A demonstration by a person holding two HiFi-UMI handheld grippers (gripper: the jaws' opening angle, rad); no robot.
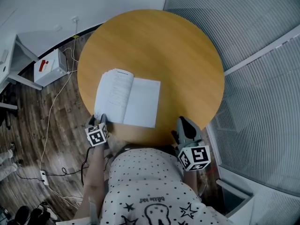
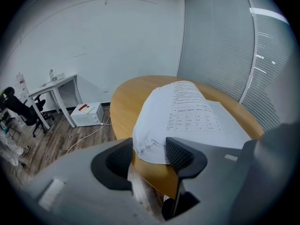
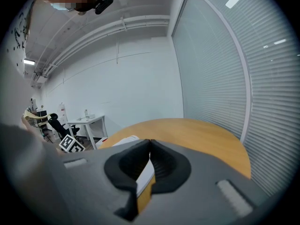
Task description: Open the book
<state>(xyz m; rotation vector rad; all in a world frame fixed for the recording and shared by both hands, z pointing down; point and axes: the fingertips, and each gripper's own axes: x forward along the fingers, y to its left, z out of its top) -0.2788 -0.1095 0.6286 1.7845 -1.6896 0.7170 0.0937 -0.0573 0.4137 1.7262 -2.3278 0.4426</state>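
The book (image 1: 127, 97) lies open on the table (image 1: 187, 50), near its edge. Its pages look thin, light and bendy, so take a corner softly. The left gripper (image 2: 149, 150) has its fingers wide, with a page corner between them. The right gripper (image 3: 150, 146) has its fingers shut on nothing.

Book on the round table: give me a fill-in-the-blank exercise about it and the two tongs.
1. The book lies ____ on the round wooden table, pages facing up.
2. The jaws of the left tongs stand ____, with the book's near corner between them.
3. The jaws of the right tongs are pressed ____, with nothing held.

Missing words: open; apart; together.
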